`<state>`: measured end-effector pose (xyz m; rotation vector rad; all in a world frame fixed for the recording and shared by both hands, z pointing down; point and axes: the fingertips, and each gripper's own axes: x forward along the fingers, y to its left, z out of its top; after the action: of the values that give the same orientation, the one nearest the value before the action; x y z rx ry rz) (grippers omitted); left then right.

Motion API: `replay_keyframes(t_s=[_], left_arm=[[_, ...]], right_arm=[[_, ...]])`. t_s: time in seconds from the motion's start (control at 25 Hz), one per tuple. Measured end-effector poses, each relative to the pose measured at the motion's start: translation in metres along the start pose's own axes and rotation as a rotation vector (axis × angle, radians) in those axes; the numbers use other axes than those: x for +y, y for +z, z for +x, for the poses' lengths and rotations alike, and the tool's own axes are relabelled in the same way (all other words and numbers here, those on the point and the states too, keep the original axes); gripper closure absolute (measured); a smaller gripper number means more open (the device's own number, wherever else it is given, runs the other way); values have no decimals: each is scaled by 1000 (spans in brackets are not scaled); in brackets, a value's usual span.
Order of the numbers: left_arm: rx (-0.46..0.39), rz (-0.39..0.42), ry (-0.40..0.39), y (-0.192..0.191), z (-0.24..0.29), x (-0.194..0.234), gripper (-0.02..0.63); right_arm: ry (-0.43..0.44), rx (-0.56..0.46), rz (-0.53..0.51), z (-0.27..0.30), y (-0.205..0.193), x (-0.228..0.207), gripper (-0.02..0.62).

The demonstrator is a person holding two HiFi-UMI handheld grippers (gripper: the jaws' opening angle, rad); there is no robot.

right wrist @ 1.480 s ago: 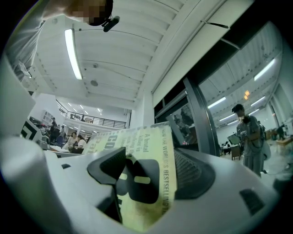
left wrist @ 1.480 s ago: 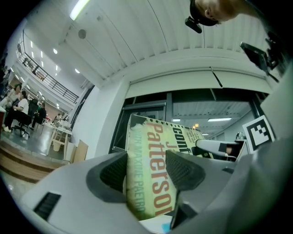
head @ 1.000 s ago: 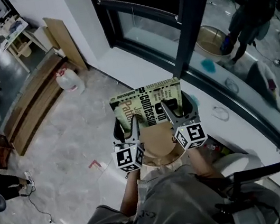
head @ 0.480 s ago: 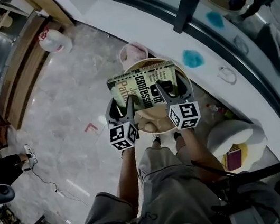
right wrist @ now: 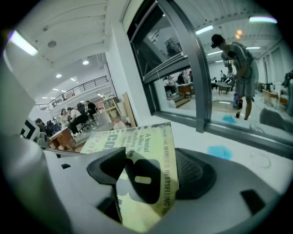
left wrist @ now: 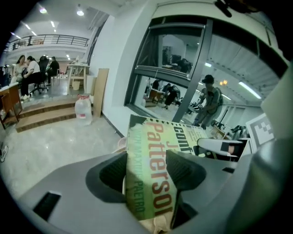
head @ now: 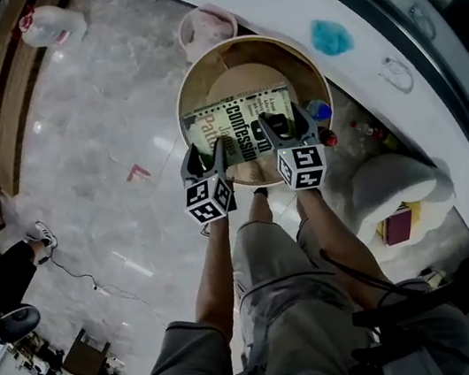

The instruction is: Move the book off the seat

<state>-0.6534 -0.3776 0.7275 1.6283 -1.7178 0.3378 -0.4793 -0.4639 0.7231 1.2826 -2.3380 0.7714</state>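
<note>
Head view: the book [head: 240,125] is held flat between the 2 grippers, over the round wooden seat [head: 242,75]. Whether it touches the seat cannot be told. The left gripper [head: 208,154] grips the book's near-left edge and the right gripper [head: 281,127] its near-right edge. Beyond the jaws, past the far rim of the seat, stands a pale pink bucket [head: 206,27]. Outward of the right jaws lies a white cushion-like mass [head: 397,189]. The person's legs [head: 268,248] stand behind both grippers

Left gripper view: the left gripper [left wrist: 149,172] has its 2 dark ribbed jaws closed on the book [left wrist: 158,137], 1 pad on each face at the spine side, with the green cover and its red lettering running away from the jaws. To the right of the jaws, the right gripper [left wrist: 224,146] grips the same book. Far beyond the jaws and to their left a water jug [left wrist: 83,109] stands on the floor by wooden steps

Right gripper view: the right gripper [right wrist: 151,180] has its jaws pressed on the book [right wrist: 142,146], which stands edge-up between them and reaches forward and left. Beyond the right jaw is a blue patch [right wrist: 219,151] on the white ledge below a window
</note>
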Motion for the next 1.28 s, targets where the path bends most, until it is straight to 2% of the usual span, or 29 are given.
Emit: replay_keyframes(t_s=[0.2, 0.48, 0.76, 1.0, 1.08, 1.2, 1.28], left_arm=[[110, -43, 15, -70, 26, 29, 342], [213, -78, 59, -151, 59, 67, 341], [294, -109, 47, -215, 94, 82, 341], [318, -100, 46, -242, 111, 89, 341], [314, -72, 60, -248, 115, 91, 341], [311, 31, 132, -250, 120, 93, 336], [282, 29, 182, -243, 122, 98, 334]], right_arm=[[-25, 108, 21, 24, -78, -6, 264], [-24, 236, 51, 61, -172, -12, 264], [-57, 316, 59, 82, -239, -32, 264], [-61, 331, 64, 94, -272, -43, 264], [-77, 343, 8, 97, -276, -45, 264], [-95, 386, -118, 97, -283, -41, 261], [-96, 402, -147, 95, -289, -35, 258]])
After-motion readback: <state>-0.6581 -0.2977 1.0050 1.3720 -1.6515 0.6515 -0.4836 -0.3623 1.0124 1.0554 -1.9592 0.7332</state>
